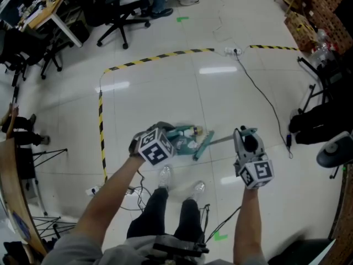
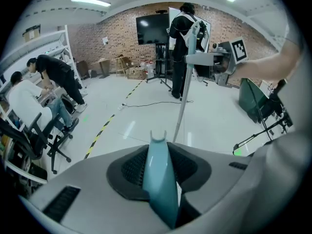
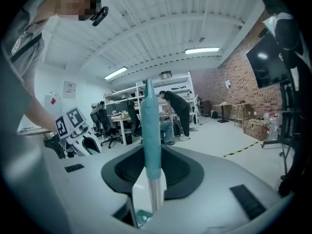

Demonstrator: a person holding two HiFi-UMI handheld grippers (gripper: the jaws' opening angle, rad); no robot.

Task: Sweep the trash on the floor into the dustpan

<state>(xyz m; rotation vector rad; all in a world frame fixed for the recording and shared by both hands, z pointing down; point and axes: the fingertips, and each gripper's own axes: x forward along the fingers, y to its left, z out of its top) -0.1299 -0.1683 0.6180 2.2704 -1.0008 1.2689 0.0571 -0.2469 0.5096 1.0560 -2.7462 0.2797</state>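
In the head view my left gripper (image 1: 164, 141) is shut on the teal handle of the dustpan (image 1: 183, 140), which sits low over the white floor in front of my feet. My right gripper (image 1: 243, 141) is shut on the broom handle (image 1: 220, 140); the teal broom head (image 1: 202, 147) lies just right of the pan. A small pale piece of trash (image 1: 194, 130) is at the pan's far edge. In the left gripper view the dustpan handle (image 2: 159, 174) stands between the jaws. In the right gripper view the broom handle's teal grip (image 3: 150, 140) is clamped upright.
Yellow-black tape (image 1: 101, 120) marks the floor to the left and ahead. A black cable (image 1: 265, 101) runs from a power strip (image 1: 231, 51) to the right. Office chairs (image 1: 118, 12) stand at the back left, dark stands and bags (image 1: 314, 120) at the right. People work at desks (image 2: 46, 89).
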